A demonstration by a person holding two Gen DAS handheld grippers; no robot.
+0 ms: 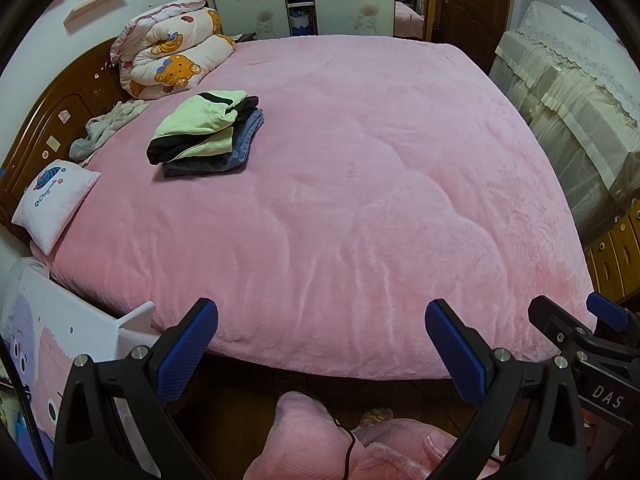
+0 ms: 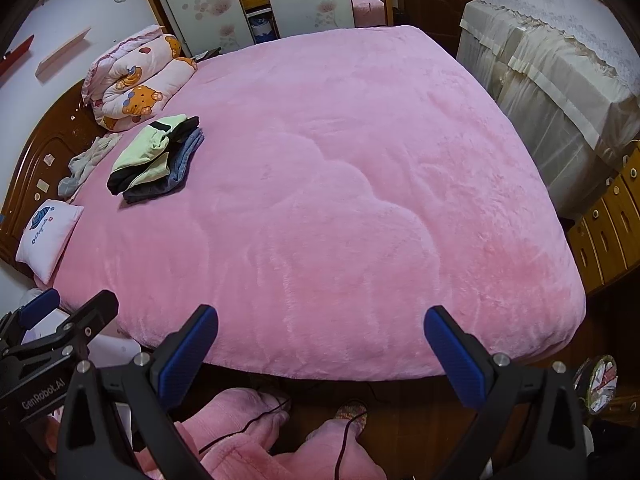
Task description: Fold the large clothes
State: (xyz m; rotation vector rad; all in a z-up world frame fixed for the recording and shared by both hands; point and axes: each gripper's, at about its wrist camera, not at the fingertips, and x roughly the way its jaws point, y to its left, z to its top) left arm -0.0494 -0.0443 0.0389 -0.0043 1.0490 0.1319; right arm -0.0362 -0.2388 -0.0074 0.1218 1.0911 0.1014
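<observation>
1. A folded stack of light-green, black and blue-denim clothes (image 1: 206,132) lies far left on the pink plush bed (image 1: 360,200); a crumpled grey garment (image 1: 106,128) by the headboard looks unfolded (likely what remains).
2. The stack's long axis runs near-left to far-right.
3. Left tool (image 1: 320,344) and right tool (image 2: 320,348) hover open, empty, at the near edge.

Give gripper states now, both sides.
Left gripper: open, holding nothing.
Right gripper: open, holding nothing.
</observation>
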